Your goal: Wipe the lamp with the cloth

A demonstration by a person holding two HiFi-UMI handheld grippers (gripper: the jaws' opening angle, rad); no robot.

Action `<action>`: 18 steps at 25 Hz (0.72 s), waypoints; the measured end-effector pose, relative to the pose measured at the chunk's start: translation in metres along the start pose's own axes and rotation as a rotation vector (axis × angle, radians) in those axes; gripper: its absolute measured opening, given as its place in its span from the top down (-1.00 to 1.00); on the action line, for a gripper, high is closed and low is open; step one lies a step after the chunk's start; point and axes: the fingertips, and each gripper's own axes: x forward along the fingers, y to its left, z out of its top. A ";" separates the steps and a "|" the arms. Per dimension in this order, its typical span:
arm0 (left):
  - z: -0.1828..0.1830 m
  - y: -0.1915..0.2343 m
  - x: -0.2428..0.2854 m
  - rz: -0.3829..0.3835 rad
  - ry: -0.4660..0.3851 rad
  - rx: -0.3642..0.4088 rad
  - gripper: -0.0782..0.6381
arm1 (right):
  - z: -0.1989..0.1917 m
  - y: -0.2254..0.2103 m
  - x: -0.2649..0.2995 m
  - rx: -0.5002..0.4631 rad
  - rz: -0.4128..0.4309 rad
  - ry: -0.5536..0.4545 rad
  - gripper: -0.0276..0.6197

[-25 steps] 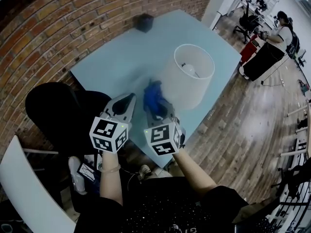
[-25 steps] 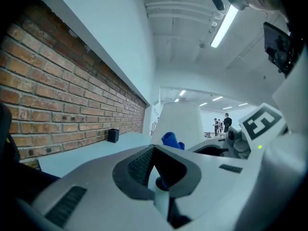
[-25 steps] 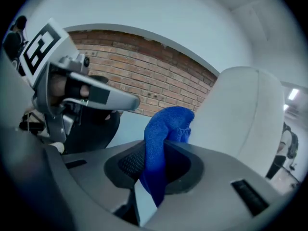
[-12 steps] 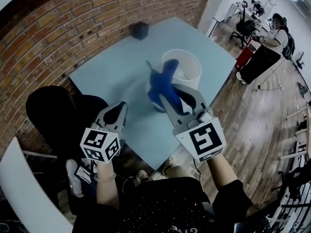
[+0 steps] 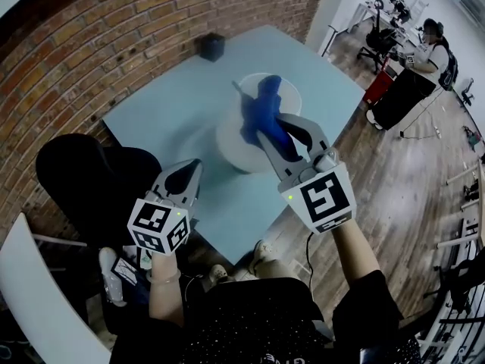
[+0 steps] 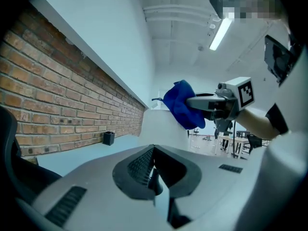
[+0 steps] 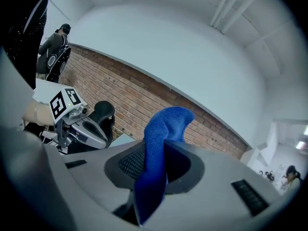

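The white lamp shade (image 5: 241,139) stands near the middle of the pale blue table (image 5: 151,112), blurred in the head view. Right over the shade's top hangs a blue cloth (image 5: 265,111), with my right gripper (image 5: 277,130) shut on it. In the right gripper view the cloth (image 7: 161,138) rises from between the jaws. My left gripper (image 5: 189,176) hovers near the table's front edge, left of the lamp, shut and holding nothing. The left gripper view shows the shade (image 6: 161,126) ahead, with the cloth (image 6: 182,104) and the right gripper (image 6: 195,101) above it.
A small black box (image 5: 211,46) sits at the table's far edge by the brick wall (image 5: 91,44). A black chair (image 5: 79,177) stands to the left of the table. A person (image 5: 433,50) stands far off at the right, among office chairs.
My right gripper has lifted the cloth from beside the lamp's near side up over the shade's top. The left gripper has stayed nearly still.
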 end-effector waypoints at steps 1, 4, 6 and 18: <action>-0.001 -0.002 0.001 -0.003 0.004 0.003 0.76 | -0.006 0.006 0.001 0.006 0.012 0.008 0.64; -0.007 -0.009 0.001 -0.008 0.017 0.010 0.76 | -0.024 0.020 0.005 0.028 0.047 0.030 0.64; -0.012 -0.012 -0.001 -0.009 0.024 0.008 0.76 | -0.034 0.027 0.007 0.049 0.065 0.039 0.64; -0.037 -0.031 -0.005 0.016 0.063 0.003 0.76 | -0.092 0.063 0.003 0.072 0.159 0.061 0.64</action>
